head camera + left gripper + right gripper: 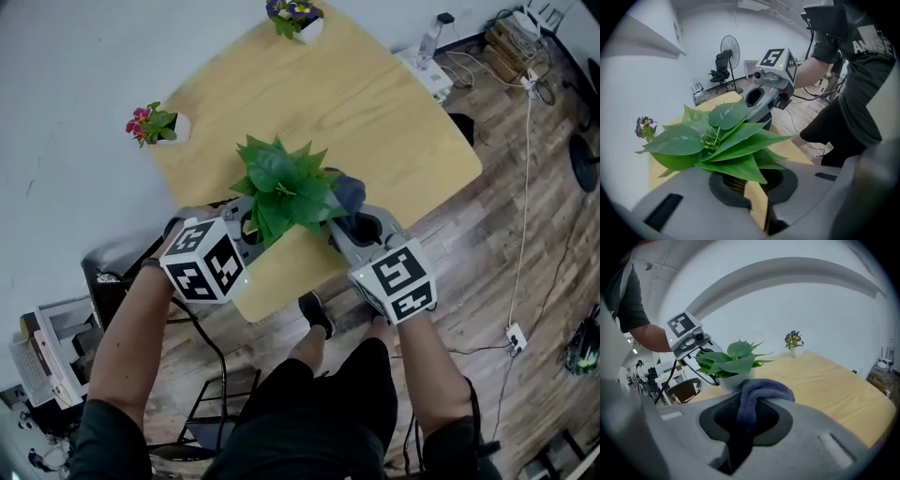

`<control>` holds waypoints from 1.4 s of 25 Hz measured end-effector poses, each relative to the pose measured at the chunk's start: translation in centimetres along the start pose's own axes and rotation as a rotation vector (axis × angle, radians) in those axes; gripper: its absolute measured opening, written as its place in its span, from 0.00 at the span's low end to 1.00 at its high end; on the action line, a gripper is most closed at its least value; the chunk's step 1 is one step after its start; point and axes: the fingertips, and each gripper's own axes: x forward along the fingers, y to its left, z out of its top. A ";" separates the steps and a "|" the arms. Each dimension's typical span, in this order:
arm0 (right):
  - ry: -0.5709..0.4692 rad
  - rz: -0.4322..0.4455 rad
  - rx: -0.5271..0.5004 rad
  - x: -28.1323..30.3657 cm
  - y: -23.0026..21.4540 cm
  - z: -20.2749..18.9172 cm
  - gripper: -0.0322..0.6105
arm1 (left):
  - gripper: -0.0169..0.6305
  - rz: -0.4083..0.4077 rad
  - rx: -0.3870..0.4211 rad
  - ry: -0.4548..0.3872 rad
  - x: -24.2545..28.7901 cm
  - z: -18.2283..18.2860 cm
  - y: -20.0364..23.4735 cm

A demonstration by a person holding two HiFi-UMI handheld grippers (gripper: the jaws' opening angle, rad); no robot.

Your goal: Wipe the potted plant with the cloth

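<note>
1. The left tongs are almost closed, with a thin gap under a leaf. They could tear it.
2. The right tongs squeeze the blue cloth. A hard rub could tip the potted plant near the worktop edge.

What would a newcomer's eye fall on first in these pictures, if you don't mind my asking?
The bright green potted plant near the front edge of the wooden table, flanked by both grippers. The right gripper is shut on a blue-grey cloth beside its leaves, while the left gripper reaches in from the other side.
</note>
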 end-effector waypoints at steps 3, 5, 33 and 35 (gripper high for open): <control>-0.009 0.029 -0.017 -0.2 0.8 0.2 0.14 | 0.07 0.006 0.043 0.016 -0.2 -0.2 0.1; 0.001 0.048 -0.051 -0.3 1.2 0.2 0.14 | 0.18 0.024 0.059 0.035 -0.4 -0.4 -0.1; -0.051 0.164 -0.114 1.2 2.1 2.4 0.14 | 0.06 0.522 -0.471 -0.097 0.5 1.6 2.8; -0.048 0.170 -0.116 1.8 1.9 2.5 0.14 | 0.05 0.457 -0.478 -0.113 0.4 1.6 2.6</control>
